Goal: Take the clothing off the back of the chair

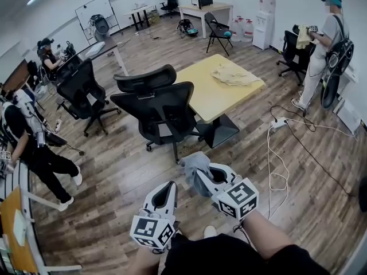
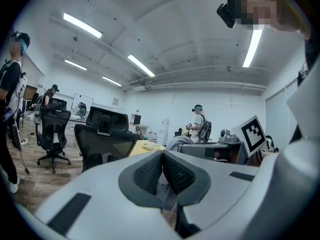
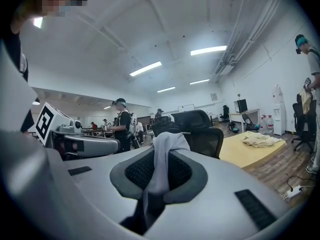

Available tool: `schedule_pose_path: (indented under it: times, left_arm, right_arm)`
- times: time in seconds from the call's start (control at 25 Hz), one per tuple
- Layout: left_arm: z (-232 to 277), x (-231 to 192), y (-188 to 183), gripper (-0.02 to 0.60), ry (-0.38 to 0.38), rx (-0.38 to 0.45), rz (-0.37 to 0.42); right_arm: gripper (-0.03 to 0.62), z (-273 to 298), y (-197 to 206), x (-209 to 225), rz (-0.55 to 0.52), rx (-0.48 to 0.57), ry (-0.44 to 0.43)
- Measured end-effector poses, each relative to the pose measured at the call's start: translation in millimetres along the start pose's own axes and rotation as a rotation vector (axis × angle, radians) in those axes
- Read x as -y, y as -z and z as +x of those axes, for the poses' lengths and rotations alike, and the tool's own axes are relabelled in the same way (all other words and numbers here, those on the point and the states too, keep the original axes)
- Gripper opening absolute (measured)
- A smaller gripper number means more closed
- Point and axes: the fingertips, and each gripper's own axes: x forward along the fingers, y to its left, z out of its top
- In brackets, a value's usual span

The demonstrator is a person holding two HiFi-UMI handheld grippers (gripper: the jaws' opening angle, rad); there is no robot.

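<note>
The right gripper (image 3: pixel 159 160) pinches narrowly on the soft grey cloth garment (image 3: pixel 168 142), holding it clear in front of the black mesh office chair (image 1: pixel 161 111), whose back looks bare. The left gripper (image 2: pixel 162 158), closed and empty, waits beside, likely spare.

No text, label, brand or number is legible anywhere.

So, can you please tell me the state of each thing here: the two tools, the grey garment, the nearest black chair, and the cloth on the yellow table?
left tool: shut, holding nothing.
right tool: shut on the grey garment.
grey garment: off the chair, hanging from the right tool.
black chair: upright, back bare.
cream cloth: crumpled, lying on the yellow table.
</note>
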Motion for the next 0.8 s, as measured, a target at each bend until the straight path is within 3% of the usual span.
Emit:
schedule_pose_path:
  times: [0.8]
  left_arm:
    - [-43.2, 4.7, 2.5, 0.018, -0.051, 0.011, -0.005]
  right_arm:
    - [0.049, -11.5, 7.7, -35.9, -0.01, -0.005, -0.035]
